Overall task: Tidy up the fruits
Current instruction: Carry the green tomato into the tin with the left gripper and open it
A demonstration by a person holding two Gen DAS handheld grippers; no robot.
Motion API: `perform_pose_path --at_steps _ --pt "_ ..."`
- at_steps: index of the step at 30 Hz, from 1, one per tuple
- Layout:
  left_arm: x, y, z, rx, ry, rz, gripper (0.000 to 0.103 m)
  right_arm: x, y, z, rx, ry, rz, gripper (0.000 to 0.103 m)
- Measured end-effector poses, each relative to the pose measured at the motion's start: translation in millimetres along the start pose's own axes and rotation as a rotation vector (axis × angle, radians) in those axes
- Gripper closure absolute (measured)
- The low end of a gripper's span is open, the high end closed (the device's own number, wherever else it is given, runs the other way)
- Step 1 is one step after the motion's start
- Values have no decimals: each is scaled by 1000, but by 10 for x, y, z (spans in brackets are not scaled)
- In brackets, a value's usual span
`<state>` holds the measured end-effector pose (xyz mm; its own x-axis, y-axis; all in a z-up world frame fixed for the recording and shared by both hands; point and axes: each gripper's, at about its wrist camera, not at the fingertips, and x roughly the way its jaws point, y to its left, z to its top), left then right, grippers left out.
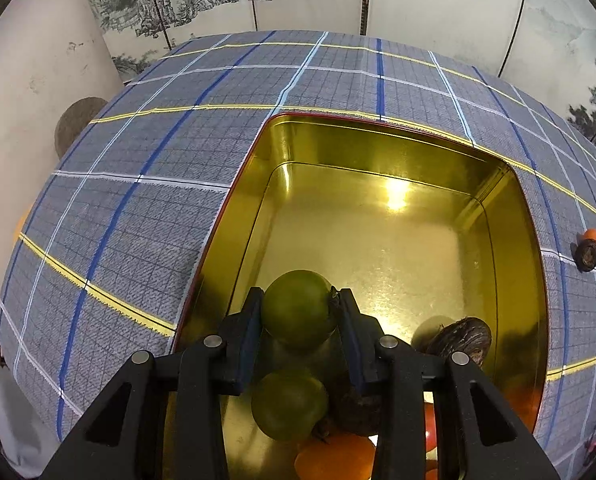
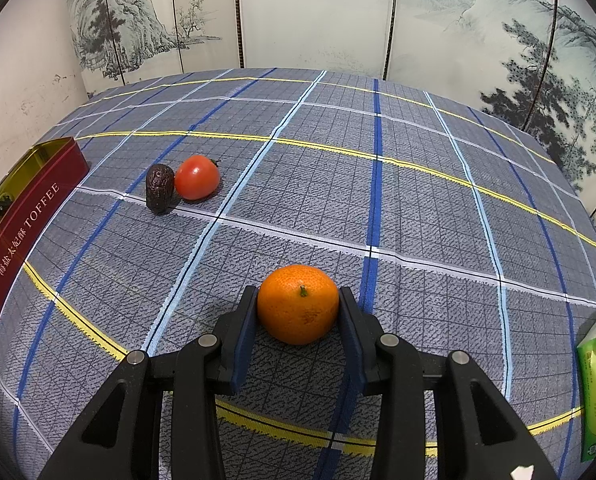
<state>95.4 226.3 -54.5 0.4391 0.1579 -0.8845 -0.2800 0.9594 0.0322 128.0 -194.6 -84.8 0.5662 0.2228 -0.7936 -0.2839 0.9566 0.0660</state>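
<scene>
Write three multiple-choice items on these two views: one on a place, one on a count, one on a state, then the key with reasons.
1. Where is the green fruit held by the left gripper?
A. Over the gold tin
B. Over the bare cloth
C. Beside the green packet

2. How many loose fruits lie together on the cloth ahead of the right gripper?
A. None
B. Two
C. Five

3. What is the right gripper doing?
A. Wide open, holding nothing
B. Shut on an orange
C. Shut on the tin's wall

Key: 1 A, the tin lies under the fruit. 2 B, a dark date and a red tomato sit side by side. 3 B, both fingers press the orange.
</scene>
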Motion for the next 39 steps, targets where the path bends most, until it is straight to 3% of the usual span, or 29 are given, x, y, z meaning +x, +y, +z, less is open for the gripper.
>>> perform_pose_path --at_steps 23,39 --pt "-96 -15 -98 8 -21 19 64 3 13 2 0 0 -1 66" --pt "-539 -77 -228 17 -152 23 64 0 14 3 0 0 1 66"
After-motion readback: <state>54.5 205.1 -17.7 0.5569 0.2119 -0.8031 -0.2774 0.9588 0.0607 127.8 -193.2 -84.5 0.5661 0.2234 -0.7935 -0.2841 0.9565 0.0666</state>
